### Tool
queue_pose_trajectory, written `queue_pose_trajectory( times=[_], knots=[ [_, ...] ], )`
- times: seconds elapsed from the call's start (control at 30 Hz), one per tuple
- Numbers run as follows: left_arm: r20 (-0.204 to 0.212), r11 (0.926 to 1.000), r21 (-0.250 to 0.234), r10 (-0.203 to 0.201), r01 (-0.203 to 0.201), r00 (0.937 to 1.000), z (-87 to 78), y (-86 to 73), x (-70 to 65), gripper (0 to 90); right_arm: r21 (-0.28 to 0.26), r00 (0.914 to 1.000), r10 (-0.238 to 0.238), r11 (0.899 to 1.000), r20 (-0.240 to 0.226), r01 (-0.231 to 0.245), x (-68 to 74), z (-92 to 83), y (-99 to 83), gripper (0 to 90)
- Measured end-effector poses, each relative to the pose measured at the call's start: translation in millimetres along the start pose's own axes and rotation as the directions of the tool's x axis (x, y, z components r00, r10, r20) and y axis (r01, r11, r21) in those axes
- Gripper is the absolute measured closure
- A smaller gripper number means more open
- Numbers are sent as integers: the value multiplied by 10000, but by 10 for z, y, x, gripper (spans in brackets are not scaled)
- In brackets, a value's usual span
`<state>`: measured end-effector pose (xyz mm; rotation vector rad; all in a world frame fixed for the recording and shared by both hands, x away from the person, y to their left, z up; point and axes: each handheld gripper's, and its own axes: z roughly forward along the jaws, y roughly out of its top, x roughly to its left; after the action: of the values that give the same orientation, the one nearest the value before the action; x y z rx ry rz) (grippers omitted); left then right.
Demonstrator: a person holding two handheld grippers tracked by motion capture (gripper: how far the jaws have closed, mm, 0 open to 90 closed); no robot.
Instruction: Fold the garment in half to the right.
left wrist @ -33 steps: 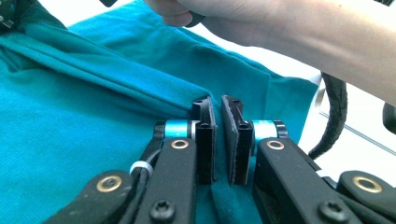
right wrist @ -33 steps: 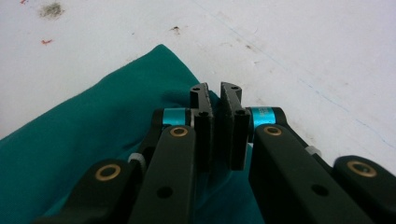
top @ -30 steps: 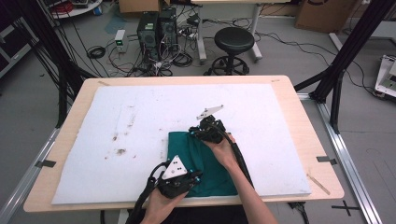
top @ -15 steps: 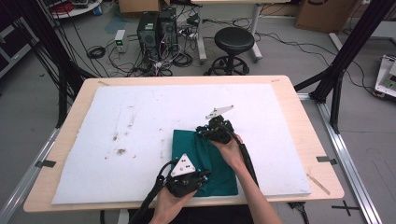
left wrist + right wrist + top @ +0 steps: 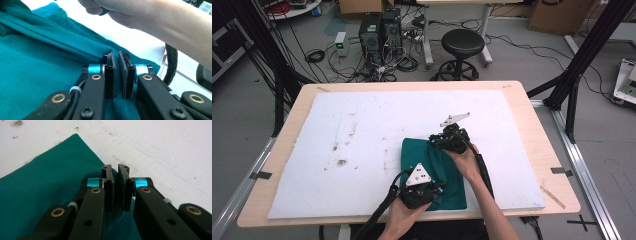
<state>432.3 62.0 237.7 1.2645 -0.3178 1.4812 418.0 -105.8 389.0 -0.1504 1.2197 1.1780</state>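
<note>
Both grippers' jaws are clamped on edges of the teal cloth [image 5: 439,167].

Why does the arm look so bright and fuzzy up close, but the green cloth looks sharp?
In the left gripper view the person's forearm sits close to the camera, washed out and soft, while the green cloth is crisp; the high view is evenly lit but grainy; the right gripper view blurs near its jaws' base.

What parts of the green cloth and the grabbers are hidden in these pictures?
- High view: the left gripper and right gripper point downward, so their bodies and the hands cover the jaws and the pinched spots of the green cloth.
- Left gripper view: the picture's edges cut off the cloth's left and bottom parts.
- Right gripper view: the jaws cover the cloth's near edge.
- What kind of garment the cloth is cannot be told.
</note>
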Motion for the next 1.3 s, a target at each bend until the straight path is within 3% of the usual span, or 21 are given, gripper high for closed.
queue_pose_trajectory(
  times=[0.33, 1.3],
  knots=[
    [87, 9997, 226, 79, -81, 9999, 141, 54, -30, 840, 48, 9999, 103, 9999, 112, -104, -88, -55, -51, 854],
    [225, 9997, 238, 38, -43, 9997, 397, 185, -148, 838, -45, 9978, 524, 9986, 412, -523, -276, -220, -194, 851]
  ],
)
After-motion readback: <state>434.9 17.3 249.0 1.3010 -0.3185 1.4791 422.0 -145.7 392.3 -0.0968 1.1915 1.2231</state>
